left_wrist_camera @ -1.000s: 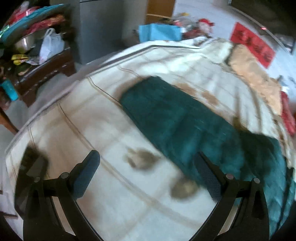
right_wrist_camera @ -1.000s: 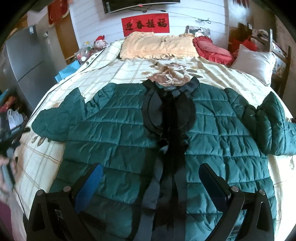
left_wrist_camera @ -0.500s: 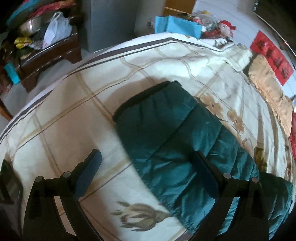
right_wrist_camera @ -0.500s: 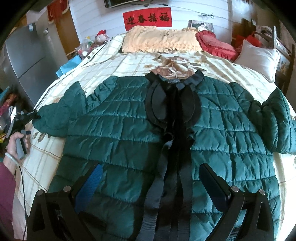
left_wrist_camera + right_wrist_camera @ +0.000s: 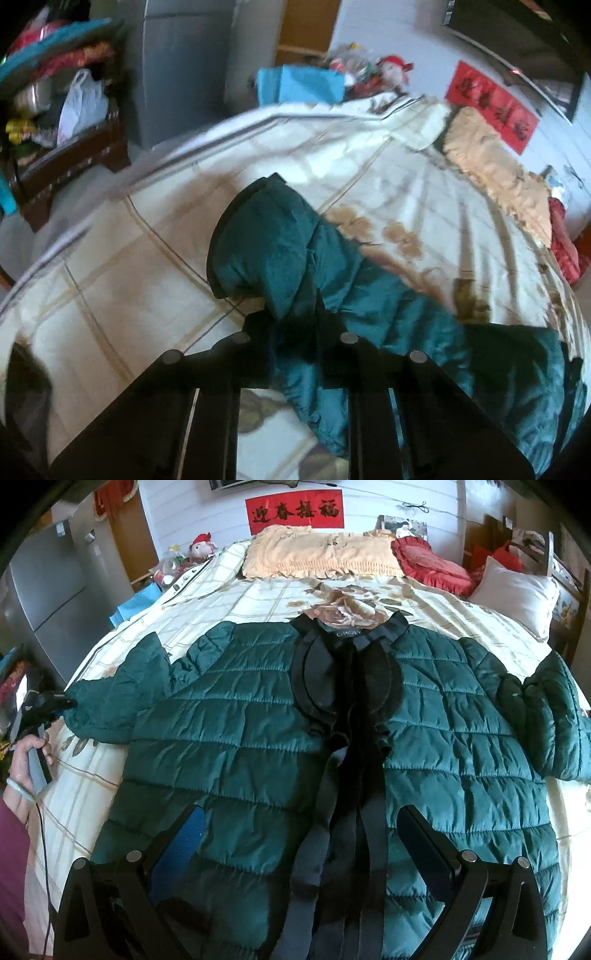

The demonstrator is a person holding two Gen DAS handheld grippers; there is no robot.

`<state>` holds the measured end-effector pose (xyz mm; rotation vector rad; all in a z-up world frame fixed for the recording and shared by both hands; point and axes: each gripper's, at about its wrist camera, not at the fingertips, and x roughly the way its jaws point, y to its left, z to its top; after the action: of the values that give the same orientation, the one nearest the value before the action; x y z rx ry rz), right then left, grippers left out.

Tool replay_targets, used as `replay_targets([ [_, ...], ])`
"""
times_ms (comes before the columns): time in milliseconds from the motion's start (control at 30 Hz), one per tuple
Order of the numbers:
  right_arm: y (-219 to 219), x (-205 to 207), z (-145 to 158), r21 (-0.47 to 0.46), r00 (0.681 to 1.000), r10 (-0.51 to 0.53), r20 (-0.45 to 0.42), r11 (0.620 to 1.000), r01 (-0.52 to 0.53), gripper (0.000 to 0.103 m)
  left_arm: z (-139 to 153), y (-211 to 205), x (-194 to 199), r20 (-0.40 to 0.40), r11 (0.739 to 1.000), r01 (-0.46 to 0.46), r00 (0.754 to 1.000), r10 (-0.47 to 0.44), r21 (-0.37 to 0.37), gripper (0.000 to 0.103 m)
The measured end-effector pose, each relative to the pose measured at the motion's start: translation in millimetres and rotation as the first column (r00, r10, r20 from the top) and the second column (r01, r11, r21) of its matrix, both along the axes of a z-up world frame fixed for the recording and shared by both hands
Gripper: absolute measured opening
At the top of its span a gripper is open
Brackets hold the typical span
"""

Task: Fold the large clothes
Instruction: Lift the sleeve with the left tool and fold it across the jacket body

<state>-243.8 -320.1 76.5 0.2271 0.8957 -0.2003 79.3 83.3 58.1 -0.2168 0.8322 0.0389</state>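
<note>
A dark green quilted jacket (image 5: 240, 720) with black collar and straps lies spread face up on the bed (image 5: 258, 602). Its left sleeve (image 5: 266, 243) reaches toward the bed's left side. My left gripper (image 5: 293, 317) has its jaws closing on that sleeve near the cuff, and the fabric is bunched and pinched between them. In the right wrist view the left gripper (image 5: 62, 703) sits at the sleeve end, held by a hand (image 5: 27, 753). My right gripper (image 5: 301, 812) hangs open over the jacket's lower front, with nothing gripped. The right sleeve (image 5: 550, 716) is bent back on itself.
A peach pillow (image 5: 317, 554), a red cushion (image 5: 432, 565) and a white pillow (image 5: 517, 594) lie at the head of the bed. A grey fridge (image 5: 48, 590) and a cluttered wooden stand (image 5: 70, 158) are left of the bed, with a blue bag (image 5: 299, 85) beyond.
My left gripper moved onto the sleeve and went from wide open to shut on it; the sleeve end is now bunched and raised. The right gripper has stayed put and open.
</note>
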Motion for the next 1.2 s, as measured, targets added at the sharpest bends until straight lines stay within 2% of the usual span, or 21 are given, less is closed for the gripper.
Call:
replay_targets([
  [300,-0.9,-12.8,8.8,0.013,1.0,-0.002,0.018,1.0,0.002,0.103,62.4,-27.7,-58.3,0.118,0.993,0.111,0.987,-0.106,-0.033,0.014],
  [600,-10.5,-30.9,20.3,0.0,0.999,-0.016,0.042,1.0,0.016,0.103,105.5,-89.6,-112.4,0.175,0.958,0.284,0.945,-0.276,-0.027,0.014],
  [933,-30.9,-53.6,21.5,0.012,0.997,-0.058,0.054,0.998,0.057,0.103,117.0,-165.0,-150.9,0.172,0.902,0.432,0.89,-0.423,-0.017,0.014],
  [1200,-46.7,-63.3,16.8,0.027,0.995,-0.091,0.049,0.996,0.09,0.103,103.3,-224.3,-175.8,0.139,0.845,0.533,0.84,-0.525,-0.03,0.014],
])
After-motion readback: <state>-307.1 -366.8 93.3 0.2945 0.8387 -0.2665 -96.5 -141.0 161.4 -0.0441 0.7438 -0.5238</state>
